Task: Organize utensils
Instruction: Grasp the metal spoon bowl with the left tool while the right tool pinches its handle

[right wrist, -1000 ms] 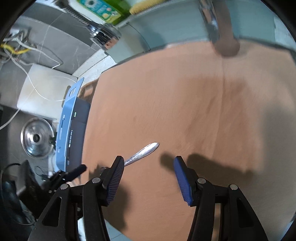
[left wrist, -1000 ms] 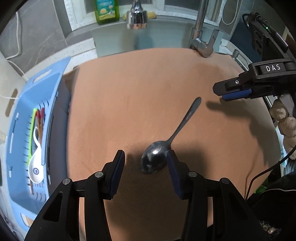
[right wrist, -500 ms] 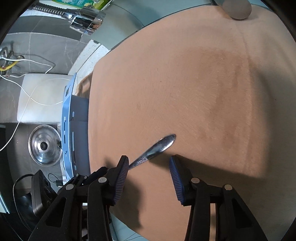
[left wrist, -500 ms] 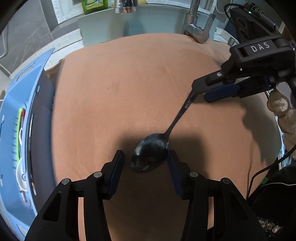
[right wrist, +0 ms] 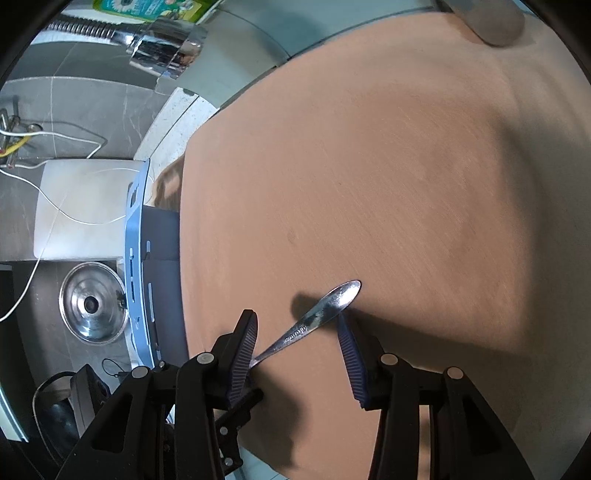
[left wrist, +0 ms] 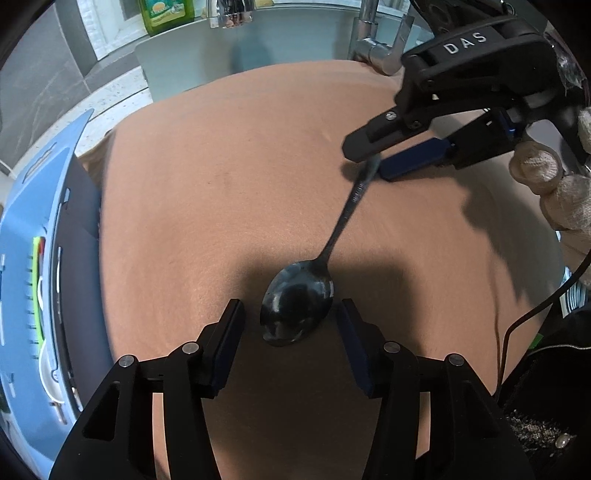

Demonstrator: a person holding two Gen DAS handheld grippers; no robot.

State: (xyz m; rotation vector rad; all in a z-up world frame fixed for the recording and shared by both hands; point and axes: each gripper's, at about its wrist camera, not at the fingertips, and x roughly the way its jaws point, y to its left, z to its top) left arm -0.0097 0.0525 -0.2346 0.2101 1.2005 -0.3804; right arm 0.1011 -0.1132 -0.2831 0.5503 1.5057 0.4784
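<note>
A metal spoon (left wrist: 299,306) lies on the brown cloth (left wrist: 221,184). Its bowl sits between the open jaws of my left gripper (left wrist: 290,325). Its handle runs up and right to my right gripper (left wrist: 369,168), whose open jaws stand on either side of the handle's end. In the right wrist view the handle (right wrist: 321,310) lies between the open jaws of my right gripper (right wrist: 297,332). The blue utensil tray (left wrist: 22,236) at the left holds a green-handled utensil (left wrist: 37,280) and a white spoon (left wrist: 46,365).
A faucet (left wrist: 373,40) and a green soap bottle (left wrist: 166,14) stand at the back by the sink. A steel pot lid (right wrist: 92,302) and cables lie left of the blue tray's rim (right wrist: 135,258). A gloved hand (left wrist: 561,192) holds the right gripper.
My right gripper has moved in and down over the spoon's handle end. My left gripper has closed in on the spoon bowl. Both stay open.
</note>
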